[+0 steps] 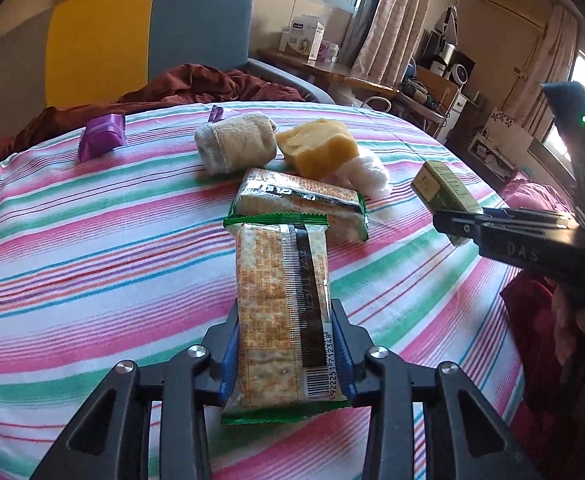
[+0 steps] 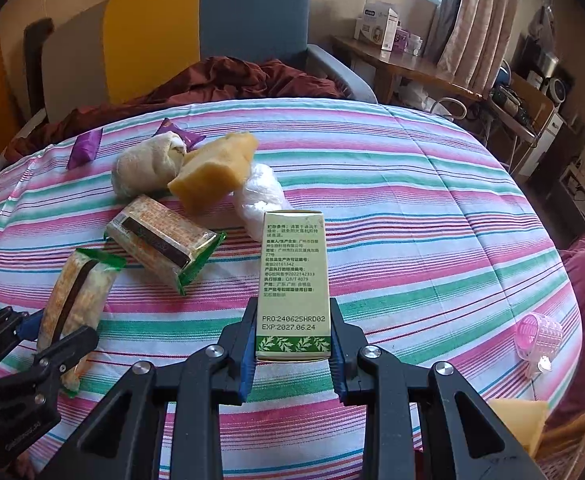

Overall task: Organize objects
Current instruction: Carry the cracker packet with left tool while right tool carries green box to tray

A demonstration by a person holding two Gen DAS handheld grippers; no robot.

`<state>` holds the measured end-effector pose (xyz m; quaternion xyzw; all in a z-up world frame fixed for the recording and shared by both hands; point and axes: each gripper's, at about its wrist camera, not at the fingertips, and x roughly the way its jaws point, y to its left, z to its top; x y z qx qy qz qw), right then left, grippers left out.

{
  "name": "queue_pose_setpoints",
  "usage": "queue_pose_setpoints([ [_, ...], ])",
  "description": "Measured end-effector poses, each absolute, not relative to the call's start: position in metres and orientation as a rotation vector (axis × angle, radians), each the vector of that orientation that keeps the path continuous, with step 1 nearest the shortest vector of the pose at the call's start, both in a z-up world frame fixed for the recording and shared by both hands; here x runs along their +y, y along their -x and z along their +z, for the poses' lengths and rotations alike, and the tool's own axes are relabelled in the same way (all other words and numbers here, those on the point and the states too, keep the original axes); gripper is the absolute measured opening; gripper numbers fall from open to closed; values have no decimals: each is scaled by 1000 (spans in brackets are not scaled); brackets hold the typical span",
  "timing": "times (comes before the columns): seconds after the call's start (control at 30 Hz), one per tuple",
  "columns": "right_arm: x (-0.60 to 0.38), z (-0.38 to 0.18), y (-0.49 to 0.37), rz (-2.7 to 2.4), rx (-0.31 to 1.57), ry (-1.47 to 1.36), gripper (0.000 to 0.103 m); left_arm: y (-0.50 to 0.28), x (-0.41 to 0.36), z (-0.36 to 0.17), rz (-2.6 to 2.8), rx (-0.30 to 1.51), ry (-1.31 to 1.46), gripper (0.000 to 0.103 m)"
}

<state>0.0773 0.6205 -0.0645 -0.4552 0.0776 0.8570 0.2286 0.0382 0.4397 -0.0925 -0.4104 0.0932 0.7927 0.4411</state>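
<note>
Both grippers are loaded, so the step in hand is judged to be a carry: two things have been picked out of the loose heap on the striped bed cover (image 1: 92,240) and are held above it, not yet set down.

The left gripper (image 1: 286,356) is closed on a cracker packet (image 1: 282,320), clamped by its long sides near the barcode end, with its far end reaching toward the heap. A second cracker packet (image 1: 300,204) lies flat on the cover just beyond it.

The right gripper (image 2: 292,344) is closed on a green box (image 2: 294,284), held by its lower end and raised clear of the cover, toward the right edge.

The next move is judged to call for a resting place for each held thing, probably the packet beside its twin, with the fingers opened only once the thing is lowered onto the cover. No bin or tray is shown, so the target cannot be told.

Counted from left to right:
- two purple sachets (image 1: 102,136) near the far left edge
- two cracker packets
- one rolled towel (image 1: 236,146)
- one yellow sponge (image 1: 318,150) touching the towel
- one white wad (image 1: 370,174) touching the sponge
- one green box
- one pink hair roller (image 2: 538,336) near the right edge
- one further yellow piece (image 2: 518,420) at the near right corner, cut off by the frame
</note>
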Motion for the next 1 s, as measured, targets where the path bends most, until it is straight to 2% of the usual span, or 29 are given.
queue_pose_setpoints([
  [0.33,619,-61,-80,2358,178,1224,30,-52,404,-88,1973,184,993,38],
  [0.53,622,-61,-80,2340,162,1208,30,-65,376,-74,1977,218,901,38],
  [1.0,619,-65,-78,2313,96,1230,30,-48,288,-35,2038,36,889,38],
])
